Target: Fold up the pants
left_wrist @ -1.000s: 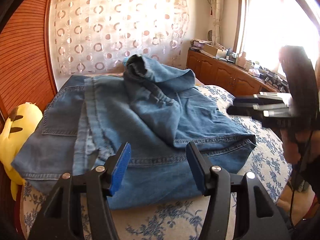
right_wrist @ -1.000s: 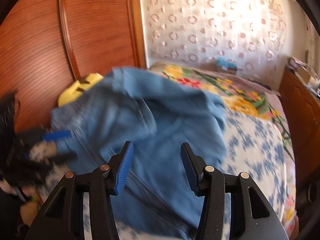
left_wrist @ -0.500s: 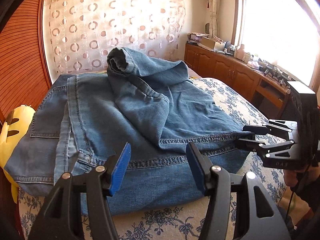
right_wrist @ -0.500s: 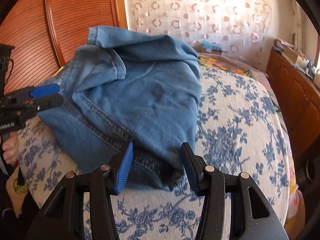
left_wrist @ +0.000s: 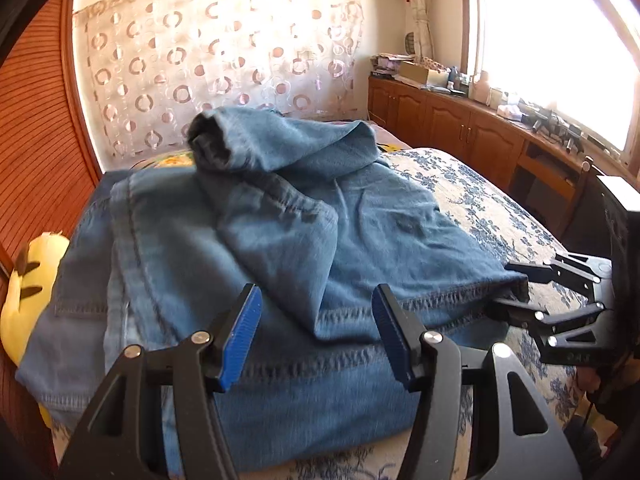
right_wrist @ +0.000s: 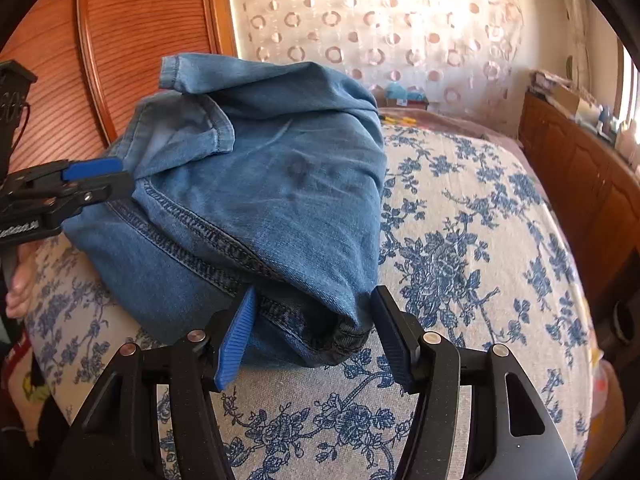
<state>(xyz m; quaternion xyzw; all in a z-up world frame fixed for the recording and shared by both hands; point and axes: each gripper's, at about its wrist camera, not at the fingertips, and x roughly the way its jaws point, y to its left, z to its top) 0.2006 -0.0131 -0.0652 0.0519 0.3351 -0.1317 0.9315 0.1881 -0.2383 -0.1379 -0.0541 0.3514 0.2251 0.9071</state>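
Left wrist view: my left tool (left_wrist: 316,336) stands wide open, holding nothing, its blue pads either side of a stitched hem of the pants (left_wrist: 280,248). The pants lie heaped on the bed (left_wrist: 472,200), a rolled leg end raised at 12 o'clock. A yellow plush toy (left_wrist: 28,284) sits at 9 o'clock, just beside the denim. My right tool (left_wrist: 516,292) appears at 3 o'clock, its fingers spread around the hem corner.

Right wrist view: my right tool (right_wrist: 310,336) is open, with the folded corner of the pants (right_wrist: 260,184) lying between its fingers but not clamped. My left tool (right_wrist: 108,178) enters at 9 o'clock, tips at the denim edge. The wooden headboard (right_wrist: 132,32) stands at 11 o'clock.
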